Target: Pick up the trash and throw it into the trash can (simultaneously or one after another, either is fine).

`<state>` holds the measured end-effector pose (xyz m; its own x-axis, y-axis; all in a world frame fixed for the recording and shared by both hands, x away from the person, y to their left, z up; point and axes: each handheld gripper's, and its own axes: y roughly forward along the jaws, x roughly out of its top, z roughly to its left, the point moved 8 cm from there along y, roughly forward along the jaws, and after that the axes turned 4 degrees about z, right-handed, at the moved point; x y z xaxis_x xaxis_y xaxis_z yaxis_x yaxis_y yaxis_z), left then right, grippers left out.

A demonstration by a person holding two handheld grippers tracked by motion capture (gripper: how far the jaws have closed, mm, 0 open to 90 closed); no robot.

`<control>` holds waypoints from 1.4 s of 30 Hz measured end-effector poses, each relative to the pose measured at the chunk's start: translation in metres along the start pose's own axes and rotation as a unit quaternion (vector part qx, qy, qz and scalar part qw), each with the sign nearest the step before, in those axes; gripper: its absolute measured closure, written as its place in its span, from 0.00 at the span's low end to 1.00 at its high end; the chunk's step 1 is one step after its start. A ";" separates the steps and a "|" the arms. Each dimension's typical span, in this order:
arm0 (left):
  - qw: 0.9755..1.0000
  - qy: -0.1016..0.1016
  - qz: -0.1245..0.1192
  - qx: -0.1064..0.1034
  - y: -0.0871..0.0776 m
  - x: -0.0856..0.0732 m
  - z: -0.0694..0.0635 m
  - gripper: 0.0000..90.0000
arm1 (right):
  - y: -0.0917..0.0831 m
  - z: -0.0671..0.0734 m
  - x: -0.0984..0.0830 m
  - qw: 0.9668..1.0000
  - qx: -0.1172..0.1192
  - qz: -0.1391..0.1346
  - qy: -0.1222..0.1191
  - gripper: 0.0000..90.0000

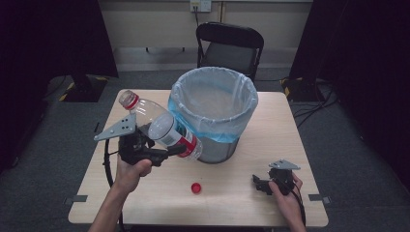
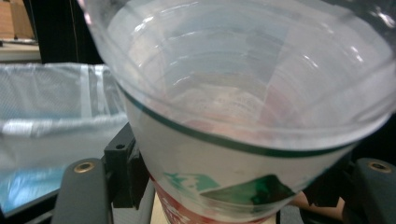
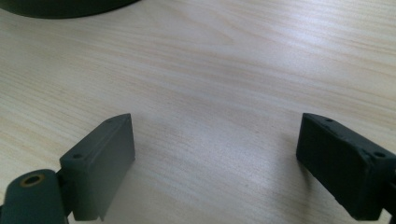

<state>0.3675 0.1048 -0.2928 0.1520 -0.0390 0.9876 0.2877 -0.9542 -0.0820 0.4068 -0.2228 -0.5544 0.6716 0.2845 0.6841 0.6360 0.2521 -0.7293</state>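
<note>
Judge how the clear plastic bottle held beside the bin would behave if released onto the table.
The bottle looks empty, so probably light. Its round body would likely roll. The left tool holds it; thin clear walls may dent.

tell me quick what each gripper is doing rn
Left gripper: shut on the bottle, held up beside the bin.
Right gripper: open, empty, low over the table.

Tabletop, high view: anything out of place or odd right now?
One thing: a loose red cap lies alone on the table, in front of the bin. The bottle, shut in the left hand-held gripper beside the bin, wears its own red cap. Nothing looks spilled.
</note>
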 end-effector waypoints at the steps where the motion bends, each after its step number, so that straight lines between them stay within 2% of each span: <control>1: 1.000 0.000 0.000 0.000 0.000 0.000 0.000 0.33 | 0.000 0.000 0.000 1.000 0.000 0.000 0.000 0.12; 4: 1.000 0.011 -0.007 0.001 0.004 0.015 0.001 0.33 | 0.000 0.000 0.000 1.000 0.000 0.000 0.000 0.12; 9: 1.000 0.020 -0.013 0.000 0.008 0.028 0.004 0.33 | 0.000 0.000 0.000 1.000 0.000 0.000 0.000 0.12; 14: 1.000 0.020 -0.021 0.002 0.012 0.040 0.011 0.33 | 0.000 0.000 0.000 1.000 0.000 0.000 0.000 0.12; 18: 0.999 0.018 -0.030 0.000 0.017 0.046 0.015 0.33 | 0.000 0.000 0.000 1.000 0.000 0.000 0.000 0.12; 27: 0.999 0.023 -0.032 0.005 0.028 0.058 0.023 0.33 | 0.000 0.000 0.000 1.000 0.000 0.000 0.000 0.12; 29: 0.999 0.027 -0.030 0.008 0.030 0.061 0.027 0.33 | 0.000 0.000 0.000 1.000 0.000 0.000 0.000 0.12; 34: 0.999 0.012 -0.031 0.019 0.037 0.068 0.041 0.33 | 0.000 0.000 0.000 1.000 0.000 0.000 0.000 0.12; 42: 0.999 0.010 -0.025 0.033 0.046 0.071 0.056 0.33 | 0.000 0.000 0.000 1.000 0.000 0.000 0.000 0.12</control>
<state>0.4449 0.0752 -0.2335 0.1171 0.0026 0.9931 0.3570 -0.9333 -0.0397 0.4069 -0.2228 -0.5544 0.6715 0.2842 0.6843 0.6365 0.2516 -0.7291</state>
